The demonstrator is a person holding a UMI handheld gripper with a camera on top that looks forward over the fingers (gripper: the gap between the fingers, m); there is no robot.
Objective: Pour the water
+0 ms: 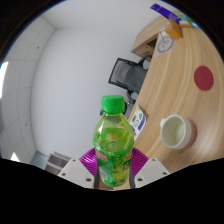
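A green plastic bottle (113, 140) with a green cap and a printed label stands upright between my gripper's (113, 163) two fingers. The purple pads (92, 159) press against both of its sides, so the gripper is shut on it and the bottle is lifted off the table. Beyond the bottle and to its right, a white cup (174, 130) sits on the wooden table (185, 95). The bottle's base is hidden behind the fingers.
A dark office chair (126, 73) stands behind the bottle by the table's curved edge. A red round object (203, 78) lies on the table further right. A small printed packet (138, 120) rests near the table edge. Pale floor lies to the left.
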